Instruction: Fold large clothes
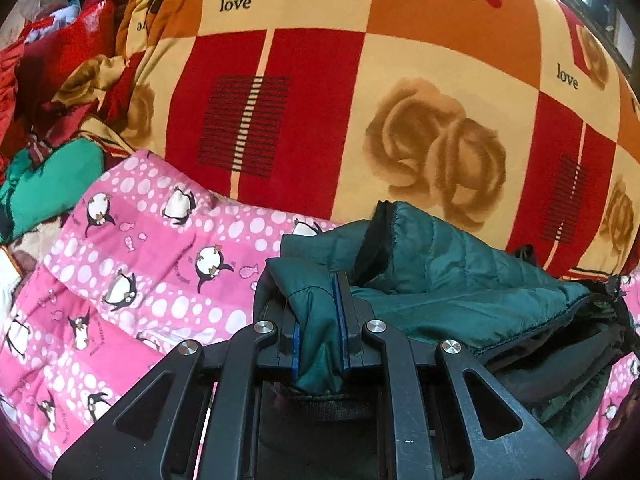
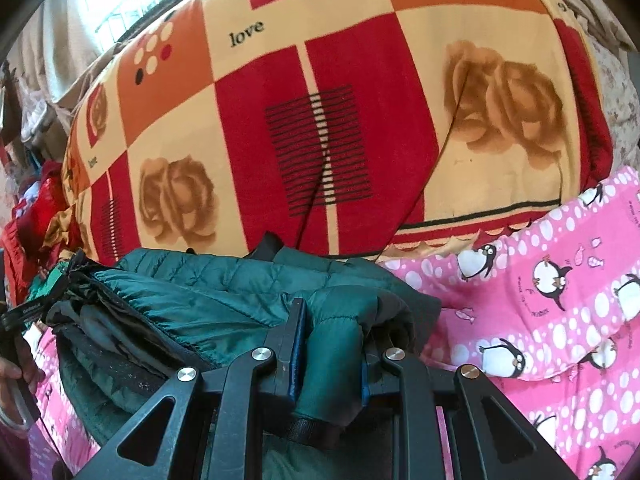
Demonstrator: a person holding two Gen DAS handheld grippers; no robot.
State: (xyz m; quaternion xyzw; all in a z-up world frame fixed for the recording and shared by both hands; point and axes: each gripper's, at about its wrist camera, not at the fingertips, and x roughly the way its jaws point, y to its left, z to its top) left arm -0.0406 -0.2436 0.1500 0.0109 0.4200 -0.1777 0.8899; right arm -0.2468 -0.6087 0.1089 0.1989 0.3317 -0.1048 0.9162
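Note:
A dark green quilted jacket (image 1: 452,288) lies bunched over the pink penguin-print bedding (image 1: 140,264). My left gripper (image 1: 318,312) is shut on a thick fold at the jacket's left end, the green fabric squeezed between its blue pads. In the right wrist view the same jacket (image 2: 224,296) stretches leftward, and my right gripper (image 2: 330,344) is shut on a fold at its right end. The jacket's black lining and elastic hem show at its far side. A hand (image 2: 10,380) with the other gripper's handle appears at the left edge.
A large blanket (image 1: 360,92) with red, orange and cream squares, roses and "love" print bulges behind the jacket. Red and green clothes (image 1: 52,176) are heaped at the left. The pink penguin bedding (image 2: 540,300) spreads to the right.

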